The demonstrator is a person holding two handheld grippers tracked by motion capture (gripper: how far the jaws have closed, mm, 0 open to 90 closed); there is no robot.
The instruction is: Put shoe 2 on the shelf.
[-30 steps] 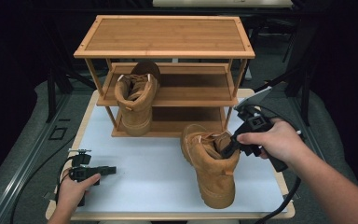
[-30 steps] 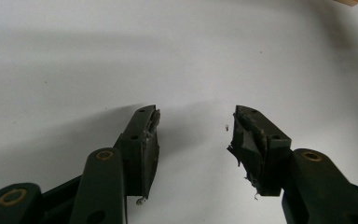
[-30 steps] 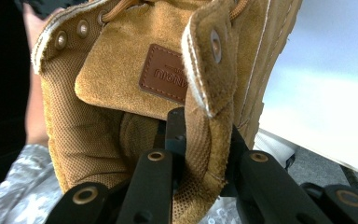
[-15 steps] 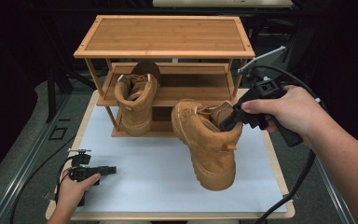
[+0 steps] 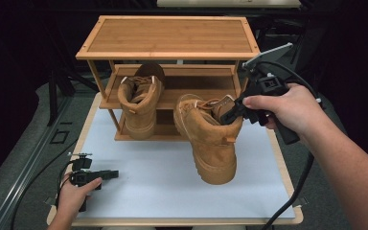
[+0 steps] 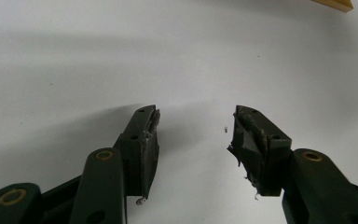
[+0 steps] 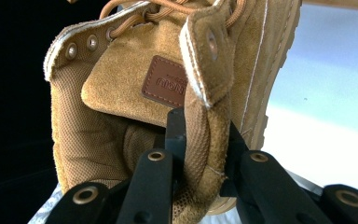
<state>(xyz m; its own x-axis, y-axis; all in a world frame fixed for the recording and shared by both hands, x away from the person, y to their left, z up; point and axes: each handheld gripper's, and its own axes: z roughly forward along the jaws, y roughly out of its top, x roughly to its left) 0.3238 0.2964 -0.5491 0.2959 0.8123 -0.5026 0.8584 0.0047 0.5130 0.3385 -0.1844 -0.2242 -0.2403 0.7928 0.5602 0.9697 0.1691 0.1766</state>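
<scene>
A tan suede boot [image 5: 208, 136] hangs in the air above the white table top, toe pointing toward me and down. My right gripper [image 5: 230, 113] is shut on the boot's collar [image 7: 205, 140], one jaw inside the opening and one outside. A second matching boot [image 5: 139, 103] stands on the middle shelf of the bamboo shoe rack [image 5: 170, 40], at its left side. My left gripper [image 5: 106, 174] rests low at the table's front left, open, with bare white surface between its fingertips [image 6: 144, 135].
The rack stands at the back of the white table top [image 5: 148, 191] and has a flat top and two lower shelves. The right half of the middle shelf [image 5: 196, 93] is free. Black cables trail off both grippers over the table's edges.
My right gripper has lifted the boot off the table and carried it up and back toward the rack. The left gripper has stayed where it was.
</scene>
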